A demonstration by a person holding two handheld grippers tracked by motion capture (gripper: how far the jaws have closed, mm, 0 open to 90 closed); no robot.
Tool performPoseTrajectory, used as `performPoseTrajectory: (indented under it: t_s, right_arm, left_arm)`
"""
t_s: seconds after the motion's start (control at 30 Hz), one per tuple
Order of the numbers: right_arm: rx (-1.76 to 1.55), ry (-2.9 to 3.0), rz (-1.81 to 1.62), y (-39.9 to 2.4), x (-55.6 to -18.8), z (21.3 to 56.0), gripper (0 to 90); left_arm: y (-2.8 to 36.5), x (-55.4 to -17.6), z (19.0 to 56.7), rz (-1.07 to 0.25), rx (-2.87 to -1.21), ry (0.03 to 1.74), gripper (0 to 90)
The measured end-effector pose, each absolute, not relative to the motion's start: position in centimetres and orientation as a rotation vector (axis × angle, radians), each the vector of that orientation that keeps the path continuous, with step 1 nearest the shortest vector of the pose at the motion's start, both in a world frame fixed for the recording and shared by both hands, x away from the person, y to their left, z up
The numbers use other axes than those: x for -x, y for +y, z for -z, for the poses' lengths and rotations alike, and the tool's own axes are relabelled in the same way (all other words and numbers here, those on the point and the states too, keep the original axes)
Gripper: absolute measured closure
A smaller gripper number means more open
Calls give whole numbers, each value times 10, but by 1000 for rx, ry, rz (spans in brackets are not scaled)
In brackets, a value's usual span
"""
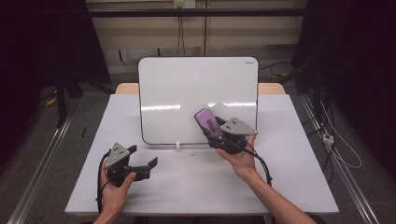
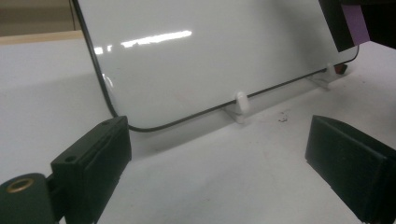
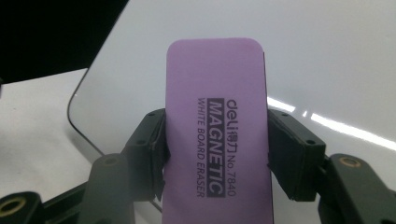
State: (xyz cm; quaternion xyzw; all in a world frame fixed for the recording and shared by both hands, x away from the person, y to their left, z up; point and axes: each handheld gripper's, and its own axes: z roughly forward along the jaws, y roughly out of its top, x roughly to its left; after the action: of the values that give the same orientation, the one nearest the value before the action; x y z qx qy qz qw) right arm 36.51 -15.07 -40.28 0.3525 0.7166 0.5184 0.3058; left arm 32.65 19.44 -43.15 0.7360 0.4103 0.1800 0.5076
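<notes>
Gripping a purple whiteboard eraser (image 1: 208,122) by its two long sides, the right gripper (image 1: 218,132) is holding it against the lower right part of the whiteboard (image 1: 187,88), which is standing propped near the table's (image 1: 289,186) far edge; the eraser's long axis is slanting up toward the board's left. The left gripper (image 1: 142,158) is hovering near the table's front left, jaws wide and empty.

Looking along the left gripper's spread jaws, the board's bottom edge is resting in small white clips (image 2: 241,103).

Filling the right gripper view, the eraser (image 3: 217,126) is pointing away along the jaws, label facing the camera. It is likely light, stiff-backed and soft-faced, so a mid-length side grip should suit it.
</notes>
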Motion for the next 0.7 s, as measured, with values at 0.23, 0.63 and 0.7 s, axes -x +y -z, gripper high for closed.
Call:
performPoseTrajectory:
  t_s: [0.23, 0.63, 0.7]
  right_arm:
    - [-903, 1930, -1377, -146, -351, 412, 418]
    - [-861, 1885, -1478, -136, -341, 406, 418]
    - [-882, 1898, -1496, -133, -340, 409, 418]
  left_arm:
    - [189, -328, 430, -331, -1713, 1018, 70]
    - [150, -341, 410, -188, -1575, 979, 126]
    - [143, -345, 404, -200, -1536, 948, 152]
